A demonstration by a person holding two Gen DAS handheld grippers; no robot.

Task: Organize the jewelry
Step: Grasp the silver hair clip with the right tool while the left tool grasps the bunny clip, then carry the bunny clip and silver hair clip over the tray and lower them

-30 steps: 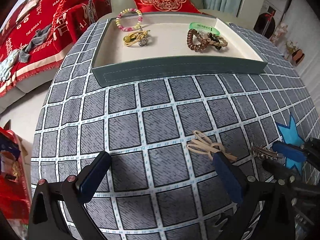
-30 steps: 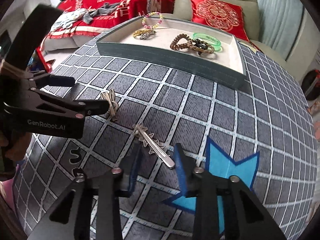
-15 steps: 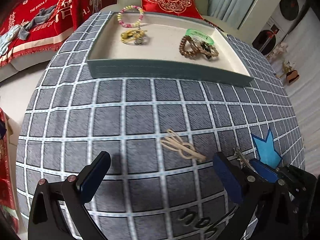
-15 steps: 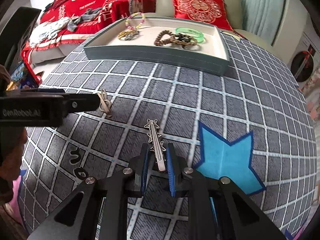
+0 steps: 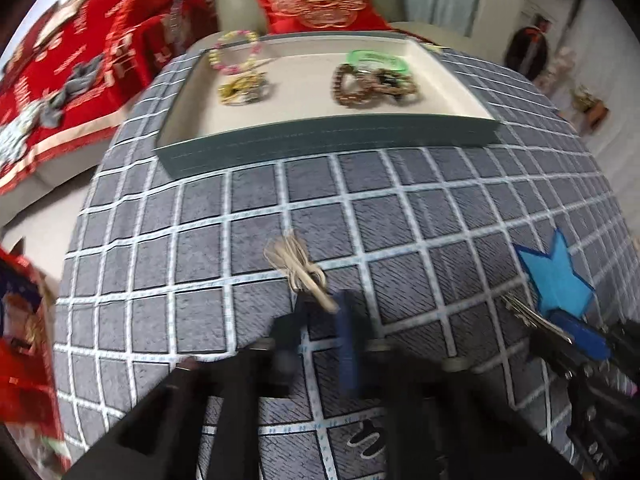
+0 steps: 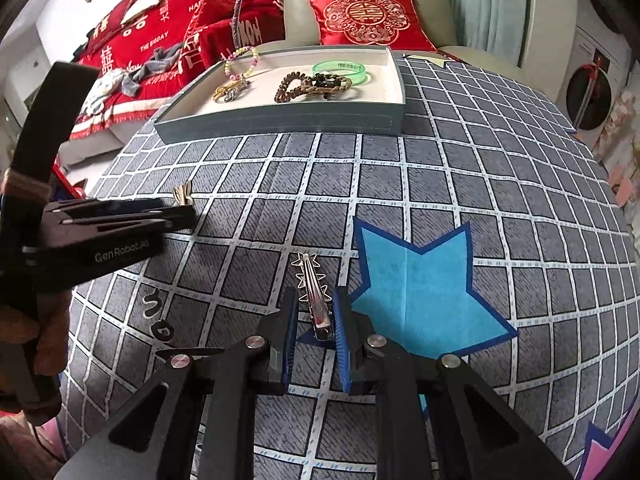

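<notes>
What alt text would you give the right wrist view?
The right gripper is shut on a silver hair clip with star trim, above a grey checked tablecloth beside a blue star patch. To the left, the left gripper holds a pale hair clip. Behind, a tray holds bracelets and hair ties.

A silver spiked hair clip (image 6: 314, 300) and a pale gold bow clip (image 5: 298, 266) lie near each other on the table; bracelets (image 6: 308, 84) sit in the tray (image 6: 280, 122).
</notes>
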